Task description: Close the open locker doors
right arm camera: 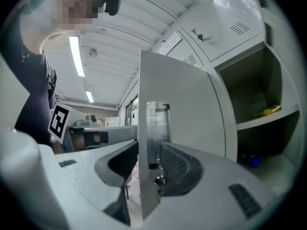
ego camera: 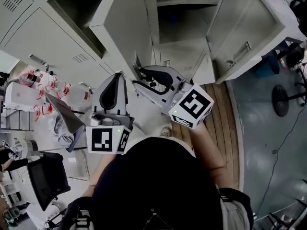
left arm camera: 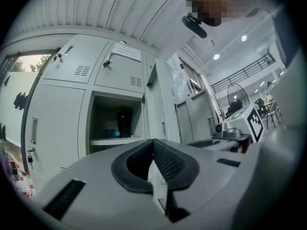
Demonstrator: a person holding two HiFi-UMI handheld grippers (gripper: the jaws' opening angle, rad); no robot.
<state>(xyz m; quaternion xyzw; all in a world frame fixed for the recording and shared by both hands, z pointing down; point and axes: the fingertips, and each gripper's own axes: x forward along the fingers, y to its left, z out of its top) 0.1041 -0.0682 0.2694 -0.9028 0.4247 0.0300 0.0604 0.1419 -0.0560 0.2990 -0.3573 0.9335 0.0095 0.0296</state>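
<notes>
The right tool (right arm camera: 148, 145) has its jaws closed narrowly on the free edge of a pale grey locker door (right arm camera: 184, 104), right at the door's clear handle (right arm camera: 157, 126). This door stands swung out, beside an open compartment (right arm camera: 249, 85). A small yellow thing (right arm camera: 267, 111) lies on the compartment's shelf, and a blue thing (right arm camera: 254, 161) sits below it.

The left tool (left arm camera: 153, 145) has its pads pressed together at the tips and holds nothing. It points toward another open compartment (left arm camera: 115, 119), where a dark bottle (left arm camera: 123, 123) stands on the shelf. A paper notice (left arm camera: 128, 51) is stuck on the shut locker above, its writing too small to read.

From the head view, the left tool (ego camera: 115, 83) and right tool (ego camera: 152, 79) sit side by side. A wide-open door (ego camera: 242, 32) stands at the right. Each tool's cube (ego camera: 192, 104) bears black-and-white square markers.
</notes>
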